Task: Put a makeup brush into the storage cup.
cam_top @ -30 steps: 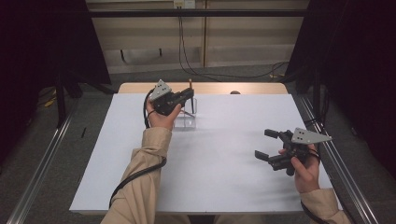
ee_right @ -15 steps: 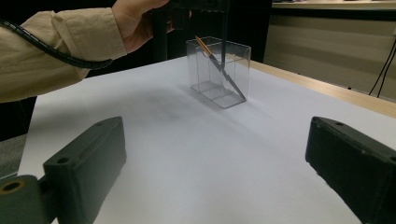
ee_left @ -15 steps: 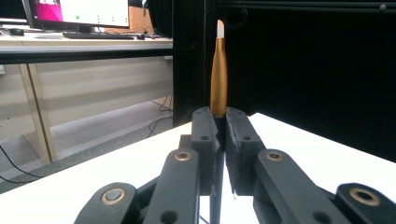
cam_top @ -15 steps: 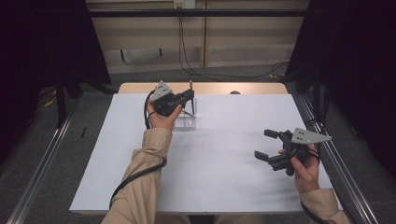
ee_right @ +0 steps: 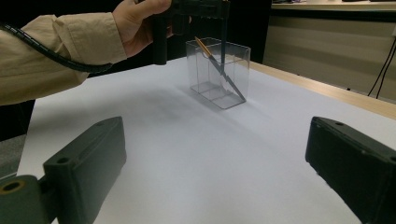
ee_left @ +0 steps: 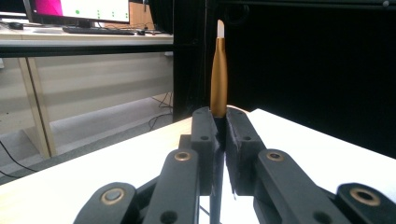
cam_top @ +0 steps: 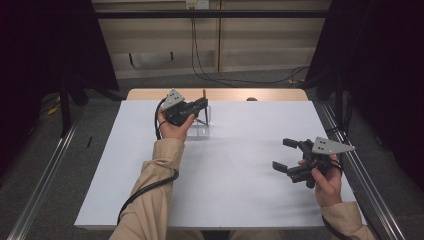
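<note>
left gripper [cam_top: 200,106] sits over the clear plastic box [cam_top: 204,124], jaws pinched tight on a slim gold pen [ee_left: 218,74] with a pale tip, held upright, its lower end inside the box. a second pen [ee_right: 219,67] leans slantwise in there. looks like the drop-in step: next, i'd guess, the jaws part and let go. right of the box, well apart, the right gripper [cam_top: 289,155] hangs above the smooth white table [cam_top: 235,190], jaws wide, holding nothing.

Gold white-tipped pen [ee_left: 218,77], black tongs [ee_left: 218,140]
</note>
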A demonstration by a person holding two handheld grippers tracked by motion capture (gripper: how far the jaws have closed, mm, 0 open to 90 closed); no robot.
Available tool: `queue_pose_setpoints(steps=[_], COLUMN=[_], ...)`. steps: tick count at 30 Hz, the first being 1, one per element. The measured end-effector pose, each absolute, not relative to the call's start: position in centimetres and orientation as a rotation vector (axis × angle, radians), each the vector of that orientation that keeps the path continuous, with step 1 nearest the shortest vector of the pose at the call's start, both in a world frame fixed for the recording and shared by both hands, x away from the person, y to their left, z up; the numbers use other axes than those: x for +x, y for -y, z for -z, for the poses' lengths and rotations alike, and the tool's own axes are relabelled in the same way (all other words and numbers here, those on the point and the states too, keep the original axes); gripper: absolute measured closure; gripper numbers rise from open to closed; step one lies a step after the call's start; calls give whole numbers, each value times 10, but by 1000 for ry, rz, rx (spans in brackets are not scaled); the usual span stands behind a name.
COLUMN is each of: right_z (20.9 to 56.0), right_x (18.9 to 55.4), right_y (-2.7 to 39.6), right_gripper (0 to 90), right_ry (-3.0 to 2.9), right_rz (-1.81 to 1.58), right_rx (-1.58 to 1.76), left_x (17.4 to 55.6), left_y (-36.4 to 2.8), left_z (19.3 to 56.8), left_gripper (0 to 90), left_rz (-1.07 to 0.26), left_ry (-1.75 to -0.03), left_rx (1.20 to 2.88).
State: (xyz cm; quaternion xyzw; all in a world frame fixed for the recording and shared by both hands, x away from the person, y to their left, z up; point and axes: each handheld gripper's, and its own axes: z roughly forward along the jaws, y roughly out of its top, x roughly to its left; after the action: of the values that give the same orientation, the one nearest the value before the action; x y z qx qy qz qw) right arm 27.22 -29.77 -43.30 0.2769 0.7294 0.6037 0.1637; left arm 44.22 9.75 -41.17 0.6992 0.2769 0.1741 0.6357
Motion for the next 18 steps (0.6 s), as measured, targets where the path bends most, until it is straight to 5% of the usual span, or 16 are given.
queue_pose_setpoints(steps=[18], right_z=[433], right_x=[272], right_y=[297], right_gripper=[50], right_ry=[-2084], right_rz=[-1723], right_rx=[781], left_x=[442], left_y=[-96], left_z=[418], left_gripper=[820], left_rz=[-393], left_ry=[-638], left_rx=[1608])
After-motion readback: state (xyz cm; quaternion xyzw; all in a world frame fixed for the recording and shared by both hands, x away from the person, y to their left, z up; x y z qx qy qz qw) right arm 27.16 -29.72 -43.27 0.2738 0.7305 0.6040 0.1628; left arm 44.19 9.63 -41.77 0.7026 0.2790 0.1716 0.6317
